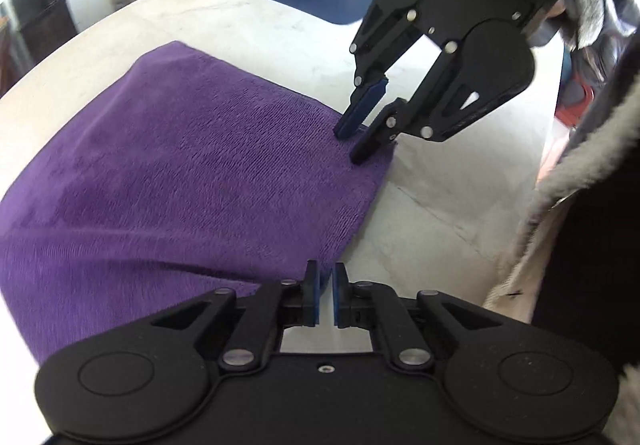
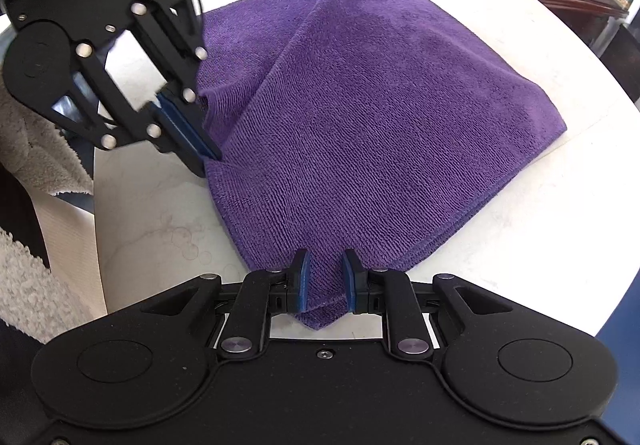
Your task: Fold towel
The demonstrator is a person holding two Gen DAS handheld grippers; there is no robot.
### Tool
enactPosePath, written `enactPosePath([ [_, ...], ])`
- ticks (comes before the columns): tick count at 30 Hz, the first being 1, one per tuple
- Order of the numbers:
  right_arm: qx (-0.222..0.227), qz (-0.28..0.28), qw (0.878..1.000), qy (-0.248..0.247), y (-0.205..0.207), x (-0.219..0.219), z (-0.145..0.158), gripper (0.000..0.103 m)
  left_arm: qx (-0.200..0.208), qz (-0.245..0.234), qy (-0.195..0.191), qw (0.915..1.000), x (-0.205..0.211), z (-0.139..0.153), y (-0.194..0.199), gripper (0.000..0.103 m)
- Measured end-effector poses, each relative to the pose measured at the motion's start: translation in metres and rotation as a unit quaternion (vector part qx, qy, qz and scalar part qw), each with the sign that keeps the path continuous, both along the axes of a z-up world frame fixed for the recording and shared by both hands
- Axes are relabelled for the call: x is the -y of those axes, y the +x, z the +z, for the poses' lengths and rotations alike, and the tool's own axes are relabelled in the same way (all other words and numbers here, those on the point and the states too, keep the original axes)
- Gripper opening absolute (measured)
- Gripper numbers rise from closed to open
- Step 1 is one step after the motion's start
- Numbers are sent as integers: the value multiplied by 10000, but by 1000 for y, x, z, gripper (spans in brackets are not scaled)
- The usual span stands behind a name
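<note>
A purple towel (image 2: 360, 117) with a fine ribbed pile lies on a white worktop (image 2: 500, 245), folded over itself into a doubled, roughly four-sided shape, its stacked edges showing along the right side in the right wrist view. A raised crease runs across its top from the far corner toward the left edge, so the cloth does not lie fully flat. The near corner points toward the worktop's near edge, and the far corner lies toward the middle of the worktop.
</note>
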State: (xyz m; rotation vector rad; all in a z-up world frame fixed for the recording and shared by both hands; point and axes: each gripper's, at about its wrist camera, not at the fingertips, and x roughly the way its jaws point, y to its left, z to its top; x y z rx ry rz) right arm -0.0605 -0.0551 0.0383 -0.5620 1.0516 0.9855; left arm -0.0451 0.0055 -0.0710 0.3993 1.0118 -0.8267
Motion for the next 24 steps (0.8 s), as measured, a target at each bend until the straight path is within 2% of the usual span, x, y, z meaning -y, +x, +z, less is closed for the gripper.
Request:
enactPosePath([
  [2, 3, 1, 10000, -4, 0, 1, 0, 17, 47, 241, 34, 9997, -11, 4, -7, 4],
  [5, 11, 16, 10000, -18, 0, 1, 0, 17, 240, 678, 291, 9970, -32, 6, -11, 4],
  [8, 17, 38, 10000, -42, 0, 1, 0, 17, 469, 839, 599, 9936, -45, 5, -10, 4],
  [11, 19, 46, 10000, -58, 0, 0, 0, 17, 689, 773, 847, 9910, -46, 3, -8, 4],
  [17, 23, 35, 9999, -112, -2, -1, 1, 17, 861, 384, 793, 9924, -34, 5, -11, 10],
  [24, 21, 14, 9999, -152, -2, -2, 2, 17, 1101, -25, 1037, 9885, -16, -9, -5, 15],
])
